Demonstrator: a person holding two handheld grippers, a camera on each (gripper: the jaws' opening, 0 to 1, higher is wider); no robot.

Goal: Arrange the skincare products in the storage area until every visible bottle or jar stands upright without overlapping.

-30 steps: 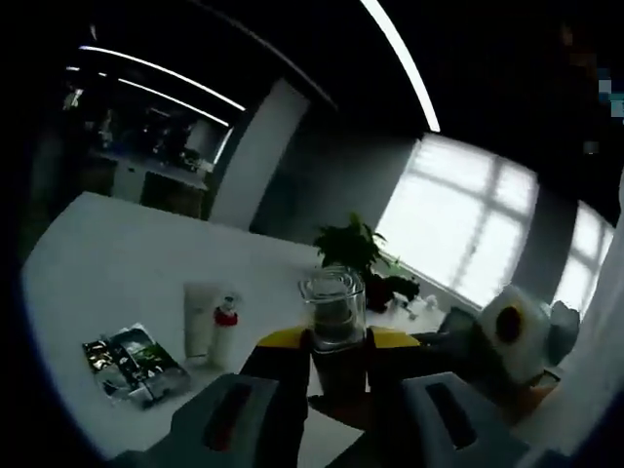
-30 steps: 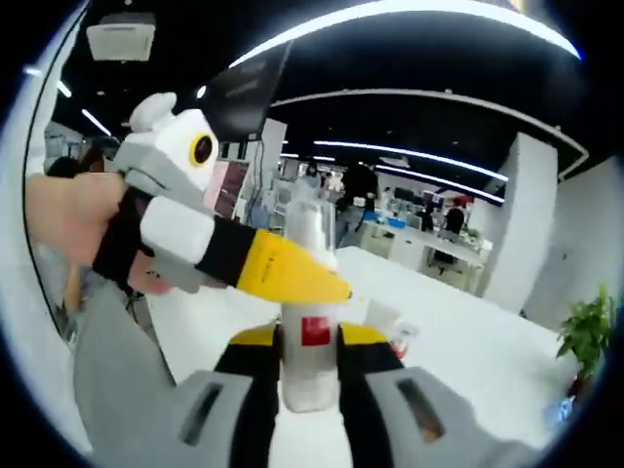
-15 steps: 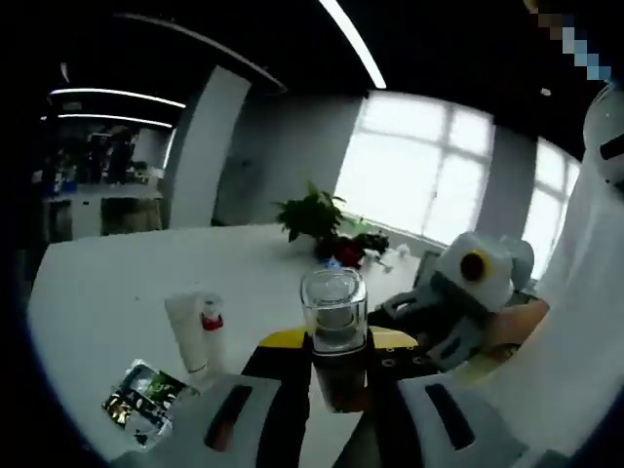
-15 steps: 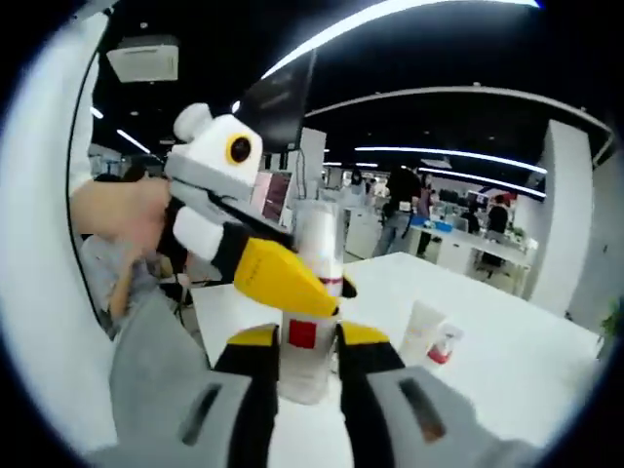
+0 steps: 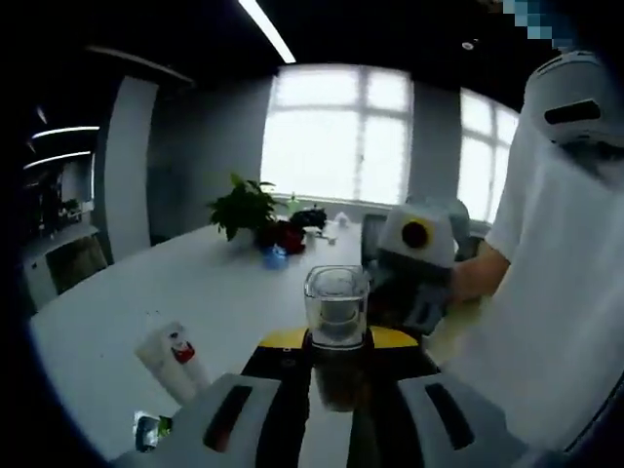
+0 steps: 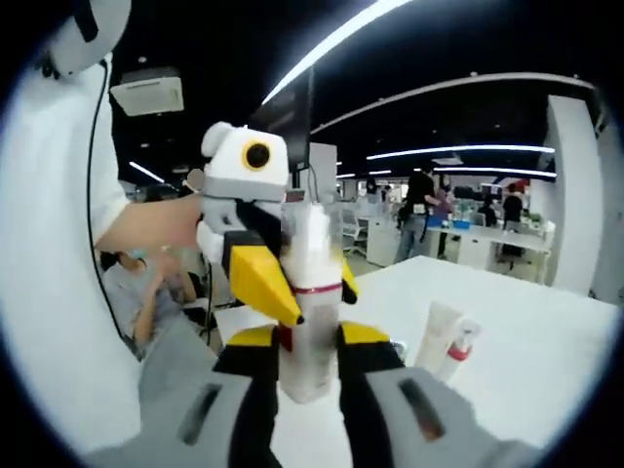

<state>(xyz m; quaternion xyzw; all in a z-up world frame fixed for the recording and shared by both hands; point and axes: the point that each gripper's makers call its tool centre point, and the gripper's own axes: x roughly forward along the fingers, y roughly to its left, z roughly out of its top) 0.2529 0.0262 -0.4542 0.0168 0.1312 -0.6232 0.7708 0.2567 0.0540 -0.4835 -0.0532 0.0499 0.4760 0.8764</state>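
Left gripper (image 5: pixel 338 343) clamped on clear-capped jar (image 5: pixel 336 310), held above white table (image 5: pixel 234 283). Right gripper (image 6: pixel 307 343) gripping white bottle (image 6: pixel 310 312), raised off table. White tube (image 6: pixel 441 334) on table, red-capped bottle (image 6: pixel 459 343) beside it.

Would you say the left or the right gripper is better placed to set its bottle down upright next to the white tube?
Right, probably. The right gripper holds its white bottle with the white tube just beside it over the table; the left gripper and its clear-capped bottle sit farther from it.
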